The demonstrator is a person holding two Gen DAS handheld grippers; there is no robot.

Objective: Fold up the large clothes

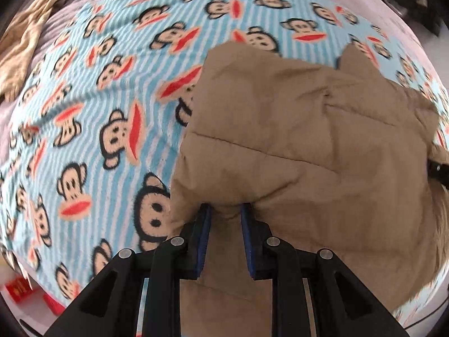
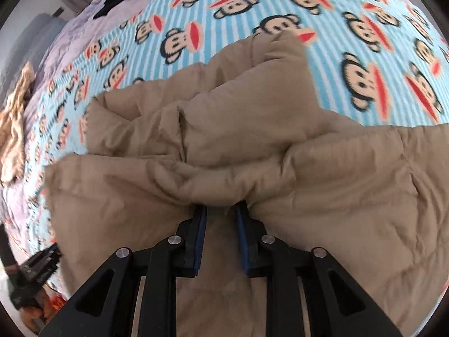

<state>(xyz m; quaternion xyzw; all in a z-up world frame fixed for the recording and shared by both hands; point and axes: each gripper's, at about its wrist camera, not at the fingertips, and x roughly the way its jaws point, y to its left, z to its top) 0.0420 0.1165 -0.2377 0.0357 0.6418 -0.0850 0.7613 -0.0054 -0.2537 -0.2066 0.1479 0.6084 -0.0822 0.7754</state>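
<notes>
Monkey-print fleece blanket [image 1: 92, 118] covers the bed under my rig. Tan quilted jacket [image 1: 294, 129] lies bunched on it; my left gripper [image 1: 226, 210] and right gripper [image 2: 220, 210] each pinch its fabric, jaws narrowly parted

so the whole scene sits on a bed covered by a fluffy light-blue-and-white striped fleece blanket printed with cartoon monkey faces [image 1: 92, 129]; under it there's a pale lilac bedsheet [image 2: 70, 36] showing at the far and left edges; a crumpled tan cloth [image 1: 25, 42] lies far left on that sheet; something black [image 2: 118, 0] sits at the far edge; red boxes [image 1: 19, 292] on a pale floor near left; soft daylight overall
</notes>
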